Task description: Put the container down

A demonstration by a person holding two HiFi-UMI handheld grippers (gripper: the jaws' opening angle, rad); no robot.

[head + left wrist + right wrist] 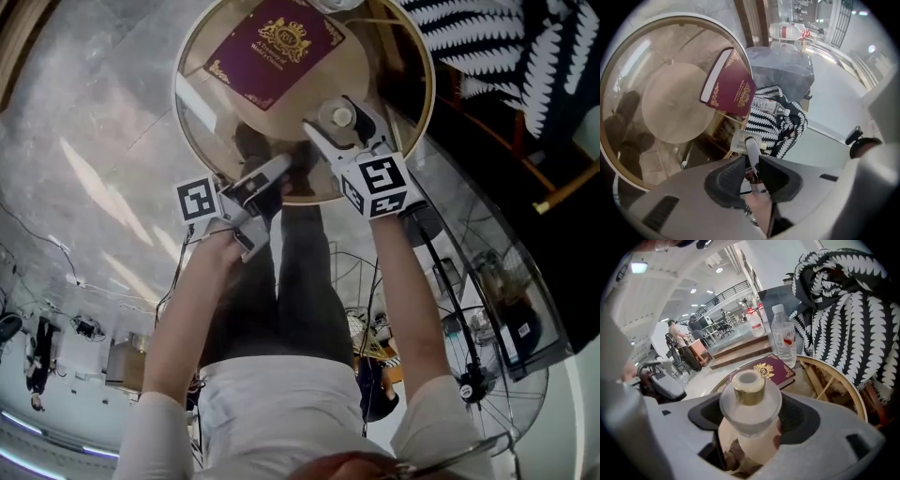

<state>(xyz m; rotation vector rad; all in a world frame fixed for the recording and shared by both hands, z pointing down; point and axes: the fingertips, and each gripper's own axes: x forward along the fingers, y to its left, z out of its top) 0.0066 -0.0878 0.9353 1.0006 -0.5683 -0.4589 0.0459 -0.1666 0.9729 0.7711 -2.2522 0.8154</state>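
Right gripper (752, 425): jaws clamp 1 round frosted-glass container (750, 401) with a gold cap, over the round, gold-rimmed glass counter (202, 131). Left gripper (751, 171): dark ribbed jaws stand narrowly apart.

One container (750, 399) — one book (274, 47), two bottles (783, 336) (756, 323)

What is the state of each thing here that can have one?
Container: upright, held in the right gripper.
Right gripper: fingers shut on the container.
Left gripper: fingers nearly together, narrow gap, gripping nothing.
Book: closed, flat on the glass table.
Water bottle: capped, upright.
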